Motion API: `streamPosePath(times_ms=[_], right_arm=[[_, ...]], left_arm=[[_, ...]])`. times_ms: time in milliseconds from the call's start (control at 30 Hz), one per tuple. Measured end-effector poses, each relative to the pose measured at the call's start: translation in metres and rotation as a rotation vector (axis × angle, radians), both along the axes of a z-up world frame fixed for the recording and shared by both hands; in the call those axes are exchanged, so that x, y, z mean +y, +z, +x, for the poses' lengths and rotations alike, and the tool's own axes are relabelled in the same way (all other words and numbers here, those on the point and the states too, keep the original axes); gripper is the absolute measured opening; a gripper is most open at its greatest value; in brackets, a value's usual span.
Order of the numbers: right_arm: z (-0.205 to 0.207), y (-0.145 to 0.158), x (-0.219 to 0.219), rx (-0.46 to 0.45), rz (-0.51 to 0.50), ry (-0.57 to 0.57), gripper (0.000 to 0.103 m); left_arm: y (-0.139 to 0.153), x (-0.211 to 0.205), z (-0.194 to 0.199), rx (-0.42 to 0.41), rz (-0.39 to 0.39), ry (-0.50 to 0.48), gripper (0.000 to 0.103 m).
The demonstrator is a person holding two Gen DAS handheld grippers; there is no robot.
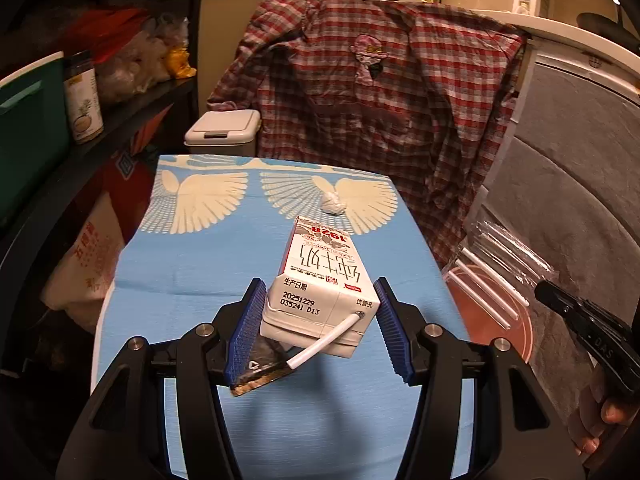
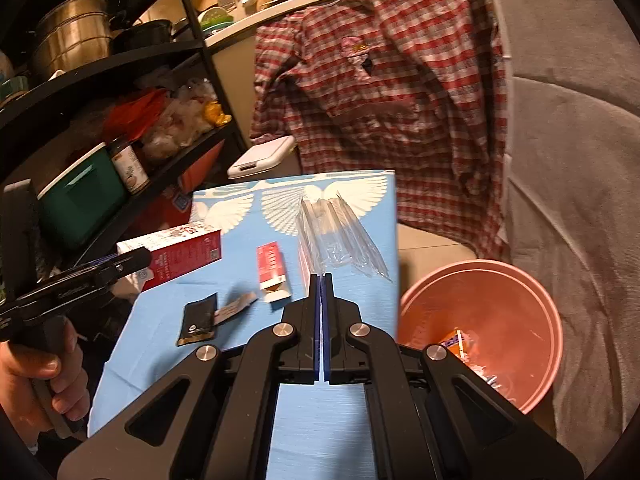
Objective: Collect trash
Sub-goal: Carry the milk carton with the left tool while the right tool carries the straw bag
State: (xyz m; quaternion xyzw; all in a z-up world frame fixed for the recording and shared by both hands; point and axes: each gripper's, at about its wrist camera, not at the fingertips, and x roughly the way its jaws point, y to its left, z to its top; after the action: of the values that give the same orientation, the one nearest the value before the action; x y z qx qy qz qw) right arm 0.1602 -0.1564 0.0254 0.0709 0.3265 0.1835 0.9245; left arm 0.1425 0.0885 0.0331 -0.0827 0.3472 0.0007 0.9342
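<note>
Above the blue-clothed table [image 1: 200,264], the left gripper [image 1: 320,328] carries a milk carton [image 1: 320,284], pads clamping its stiff side walls; it looks light, probably empty. Beside it, the right gripper [image 2: 322,280] pinches a flimsy, slippery plastic straw wrapper [image 2: 340,236] near the pink bin [image 2: 540,292].

Left gripper [image 1: 320,332] fingers spread part-wide, tilted downward, right gripper [image 2: 322,280] fingers pressed together, tilted downward

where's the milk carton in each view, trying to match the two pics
Left wrist view: the milk carton sits low in the centre, between the left claw's blue pads, straw toward the camera.
Right wrist view: the same carton is at mid-left, red side showing, behind the other claw's dark arm.
Shared landmark: the plaid shirt hanging behind the blue table.
</note>
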Motion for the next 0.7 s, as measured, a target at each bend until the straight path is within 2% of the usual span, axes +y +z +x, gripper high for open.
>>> streamPosePath(times_ms=[267,700], right_arm=[[0.000,0.000,-0.013,-0.025,-0.057,-0.054,0.001],[0.006,0.001,-0.043,-0.019,-0.056,-0.119,0.001]], left_arm=[[0.001,-0.023,0.007,-0.006,-0.006,-0.045,0.055],[-0.001,-0.061,0.017,-0.011,-0.013,-0.115,0.055]])
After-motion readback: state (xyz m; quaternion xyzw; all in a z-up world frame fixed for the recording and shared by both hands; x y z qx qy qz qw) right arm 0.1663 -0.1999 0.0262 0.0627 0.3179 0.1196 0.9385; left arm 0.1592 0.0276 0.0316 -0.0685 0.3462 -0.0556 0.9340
